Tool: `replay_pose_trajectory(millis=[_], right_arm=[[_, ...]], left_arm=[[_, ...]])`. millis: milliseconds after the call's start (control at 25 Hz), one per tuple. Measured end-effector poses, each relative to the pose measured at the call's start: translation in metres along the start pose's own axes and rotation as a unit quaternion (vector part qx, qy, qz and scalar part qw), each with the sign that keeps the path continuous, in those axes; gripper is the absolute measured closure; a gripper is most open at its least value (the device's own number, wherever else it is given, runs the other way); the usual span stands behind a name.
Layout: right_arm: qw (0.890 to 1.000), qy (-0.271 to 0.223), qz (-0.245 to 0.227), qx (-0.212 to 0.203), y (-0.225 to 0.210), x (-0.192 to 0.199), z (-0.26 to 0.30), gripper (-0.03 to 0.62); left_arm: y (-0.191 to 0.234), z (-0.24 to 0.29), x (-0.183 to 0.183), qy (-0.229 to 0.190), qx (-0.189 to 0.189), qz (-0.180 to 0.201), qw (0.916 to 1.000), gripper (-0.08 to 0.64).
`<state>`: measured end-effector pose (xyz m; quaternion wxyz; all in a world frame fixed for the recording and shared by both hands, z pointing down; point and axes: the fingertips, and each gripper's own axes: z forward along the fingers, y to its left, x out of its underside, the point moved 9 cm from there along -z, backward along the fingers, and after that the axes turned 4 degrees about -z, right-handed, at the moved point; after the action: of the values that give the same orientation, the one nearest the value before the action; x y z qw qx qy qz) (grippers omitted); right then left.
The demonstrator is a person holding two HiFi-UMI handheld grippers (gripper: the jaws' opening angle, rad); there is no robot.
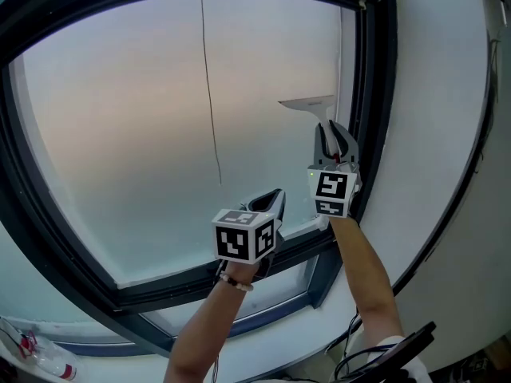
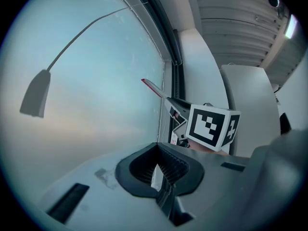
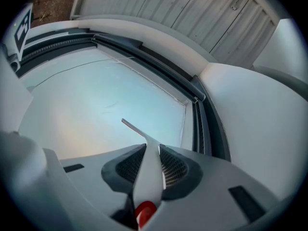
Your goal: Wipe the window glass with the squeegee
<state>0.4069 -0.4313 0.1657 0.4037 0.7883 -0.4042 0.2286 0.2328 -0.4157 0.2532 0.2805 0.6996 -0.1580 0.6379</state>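
Pinching the handle of the white plastic squeegee [image 1: 307, 103], the right gripper [image 1: 334, 138] sets its blade against the frosted window glass [image 1: 128, 134] beside the dark frame [image 1: 375, 94] (a thin cord [image 1: 211, 94] hangs further left); the left gripper [image 1: 271, 202], jaws pressed together and empty, hovers lower.

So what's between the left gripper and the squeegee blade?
Just bare window glass in the head view, from left gripper up to squeegee blade.

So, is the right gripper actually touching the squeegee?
Touching. In the right gripper view, the right gripper has its jaws clamped on the squeegee handle.
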Motion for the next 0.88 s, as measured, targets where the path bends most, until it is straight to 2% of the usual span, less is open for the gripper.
replay_pose_trajectory(millis=[480, 880], right_arm=[[0.999, 0.038, -0.02, -0.022, 0.044, 0.078, -0.061, 0.514], [0.994, 0.094, -0.03, -0.047, 0.078, 0.136, -0.114, 0.515]], left_arm=[[0.01, 0.007, 0.052, 0.033, -0.012, -0.033, 0.9988, 0.561], [0.02, 0.009, 0.092, 0.058, -0.037, -0.06, 0.9958, 0.56]])
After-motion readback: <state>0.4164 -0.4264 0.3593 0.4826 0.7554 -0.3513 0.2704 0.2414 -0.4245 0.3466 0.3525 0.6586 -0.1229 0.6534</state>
